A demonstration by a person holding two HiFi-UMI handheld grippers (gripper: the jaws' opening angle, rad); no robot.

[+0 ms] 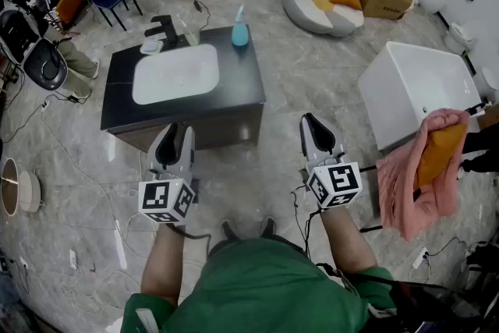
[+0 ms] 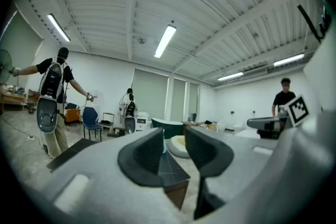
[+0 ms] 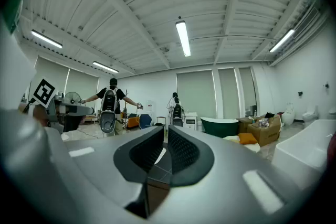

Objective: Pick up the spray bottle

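We find the spray bottle (image 1: pixel 240 32) standing upright on the far right corner of the worktop (image 1: pixel 234 93). It is teal with a pale nozzle and sits just beside the white basin (image 1: pixel 175 72) set into that worktop. A black tap (image 1: pixel 162 28) stands at the worktop's far edge, behind the basin's left end.

Both claws are on the near side of the worktop, well apart from the spray bottle, and both point level toward the worktop. The left claw (image 1: pixel 173 130) is held at the worktop's near edge, with its tips over the front face in the head view. Its jaws are pressed together and pinch nothing. In the left gripper view a thin teal sliver shows past the tips, above the worktop's corner. We take it to be the spray bottle, though too little shows to be sure. The right claw (image 1: pixel 316 127) is held off the worktop's near right corner, over the floor (image 1: pixel 312 82). In the right gripper view its jaws are likewise closed, with only a narrow slit between the pads, and they pinch nothing.

To the right of the worktop stands a white tub (image 1: pixel 417 82), and a pink towel (image 1: pixel 405 183) hangs on the near side of it. Beyond the worktop's far right corner lies a round cushion (image 1: pixel 312 8). A person (image 1: pixel 76 57) is to the worktop's left.
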